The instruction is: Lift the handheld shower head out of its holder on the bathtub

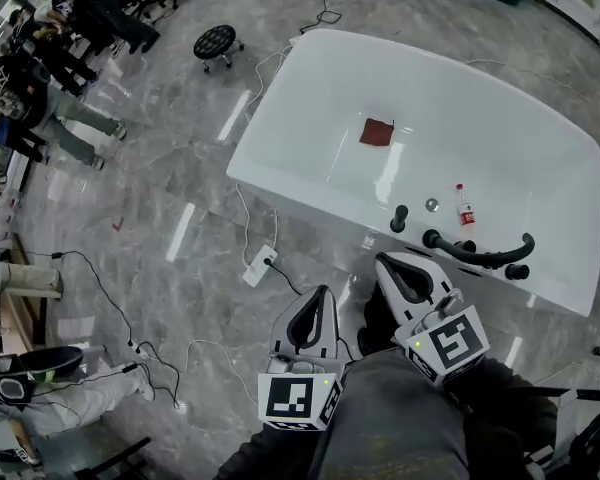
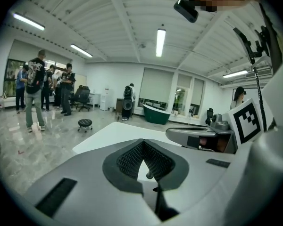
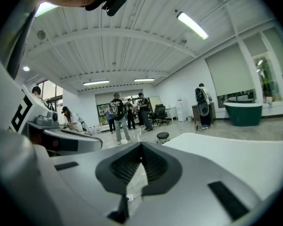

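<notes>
The big white bathtub (image 1: 265,140) sits in front of me on the grey floor. It takes up most of what I see when I look down. Inside it lie a little dark red cloth (image 1: 377,132) and a small bottle (image 1: 465,206).

The black shower head (image 1: 478,256) rests in its holder on the near rim of the tub, over on my right side. Nobody has lifted it yet. So I think the job has not really begun. All of it is left to do: reach the shower head, grab it, and lift it out.

My two grippers are down low, close to my body. My right gripper (image 1: 388,260) is near the tub rim and near the shower head, but it does not touch it. My left gripper (image 1: 322,292) is beside it, over the floor and farther from the tub.

The fingers of my right gripper (image 3: 141,147) are squeezed together, with nothing between them. The fingers of my left gripper (image 2: 144,142) look pressed together too, and they hold nothing. I think I must spread one pair before I can grab the shower head.
</notes>
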Motion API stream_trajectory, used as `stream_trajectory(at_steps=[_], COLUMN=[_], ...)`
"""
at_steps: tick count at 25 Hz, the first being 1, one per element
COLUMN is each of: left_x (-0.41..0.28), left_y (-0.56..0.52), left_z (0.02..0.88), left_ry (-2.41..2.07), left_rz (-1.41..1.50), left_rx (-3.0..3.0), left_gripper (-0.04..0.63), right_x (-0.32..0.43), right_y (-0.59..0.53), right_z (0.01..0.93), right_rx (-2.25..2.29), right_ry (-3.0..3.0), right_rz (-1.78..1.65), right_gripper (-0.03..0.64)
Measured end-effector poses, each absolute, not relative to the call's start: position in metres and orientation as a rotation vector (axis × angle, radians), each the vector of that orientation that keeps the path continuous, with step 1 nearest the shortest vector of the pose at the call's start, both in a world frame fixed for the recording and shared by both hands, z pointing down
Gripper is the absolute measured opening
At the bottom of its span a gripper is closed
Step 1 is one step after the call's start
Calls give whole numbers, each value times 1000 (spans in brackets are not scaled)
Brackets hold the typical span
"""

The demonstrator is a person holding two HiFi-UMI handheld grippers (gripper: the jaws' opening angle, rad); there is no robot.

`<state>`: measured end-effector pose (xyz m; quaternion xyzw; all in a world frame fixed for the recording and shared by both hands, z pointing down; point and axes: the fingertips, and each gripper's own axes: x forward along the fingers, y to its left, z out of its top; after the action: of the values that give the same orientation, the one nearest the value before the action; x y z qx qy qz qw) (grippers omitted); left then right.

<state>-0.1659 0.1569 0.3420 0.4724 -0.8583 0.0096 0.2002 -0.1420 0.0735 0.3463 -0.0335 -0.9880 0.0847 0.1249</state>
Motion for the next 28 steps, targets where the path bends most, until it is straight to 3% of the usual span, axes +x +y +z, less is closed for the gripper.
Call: stream_trajectory(at_steps=[11,28], left_x=[-220,-312], left_y=[27,1], left_z=[360,350], left_ry=[-2210,-2034], left_rz=[152,180], left_rx=[1542,1816], left_gripper=[4,3], right_x=[-194,-259], right_y=[-31,-62], right_z=[373,359], right_rx=[95,526], right_ry=[-2854,-2857], right_rz=[376,332], right_gripper=[3,3])
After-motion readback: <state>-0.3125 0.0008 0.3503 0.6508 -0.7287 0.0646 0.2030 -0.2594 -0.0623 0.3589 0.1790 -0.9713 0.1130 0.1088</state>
